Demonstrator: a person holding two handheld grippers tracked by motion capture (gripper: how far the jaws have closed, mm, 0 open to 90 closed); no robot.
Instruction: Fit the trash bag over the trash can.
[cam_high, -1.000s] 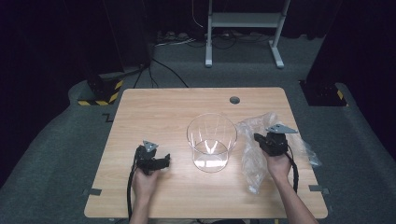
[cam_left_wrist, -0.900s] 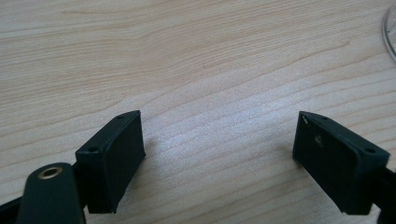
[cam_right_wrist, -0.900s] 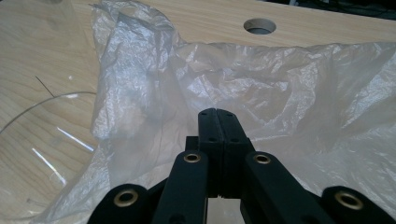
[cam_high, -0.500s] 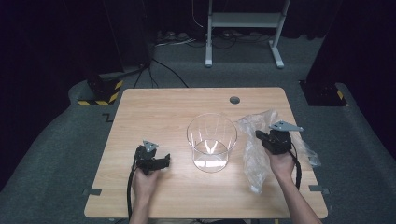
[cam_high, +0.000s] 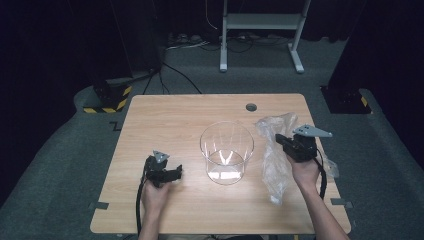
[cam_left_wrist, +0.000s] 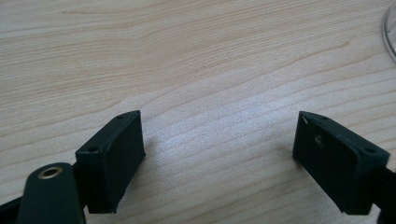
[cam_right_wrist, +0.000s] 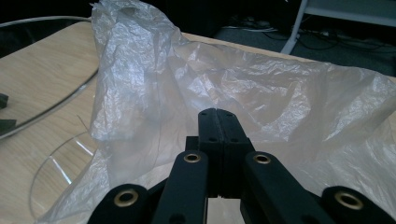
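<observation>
While right gripper (cam_high: 285, 142) lifts plastic bag (cam_high: 272, 160) higher | left gripper (cam_high: 170, 174) unmoved

The high view looks forward and down on the whole light wooden table (cam_high: 165, 120), the clear round plastic container (cam_high: 227, 151) at its middle; the left gripper view sits close above bare tabletop beside that container's rim (cam_left_wrist: 390, 32); the right gripper view faces past it (cam_right_wrist: 42, 93), close to crinkled clear plastic film (cam_right_wrist: 224, 84).

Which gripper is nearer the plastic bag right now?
Right. The right gripper is shut, its tips against the crumpled clear plastic bag. The left gripper rests open on the table across the clear container from it.
</observation>
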